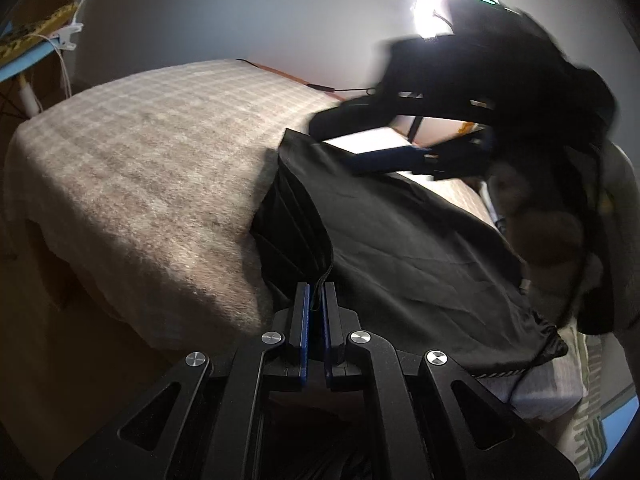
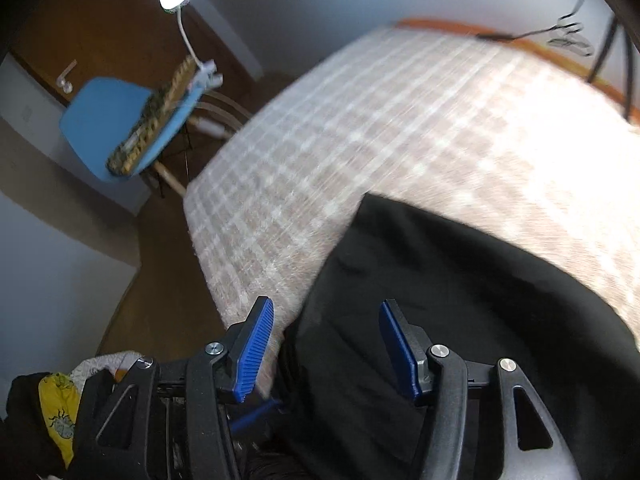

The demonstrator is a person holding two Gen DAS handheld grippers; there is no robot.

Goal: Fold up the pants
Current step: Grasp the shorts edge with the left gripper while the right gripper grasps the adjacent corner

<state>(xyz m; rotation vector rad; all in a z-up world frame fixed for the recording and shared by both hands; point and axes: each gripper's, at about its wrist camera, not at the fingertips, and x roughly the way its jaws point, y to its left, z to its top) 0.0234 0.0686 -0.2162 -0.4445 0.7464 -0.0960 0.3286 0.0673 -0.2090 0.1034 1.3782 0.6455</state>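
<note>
black pants (image 1: 400,240) lie spread on the checked blanket (image 1: 140,168) over the bed, near the edge closest to us. our left gripper (image 1: 316,312) is clamped on the pants' edge, with a thin cord caught between the pads. our right gripper (image 2: 326,344) hangs over the pants with its jaws apart, gripping nothing. risks as we see them: the right view is blurred, so a hasty pinch could take a single layer or snag the blanket too. the left bite looks shallow and could slip if pulled hard, leaving a crooked fold.
</note>
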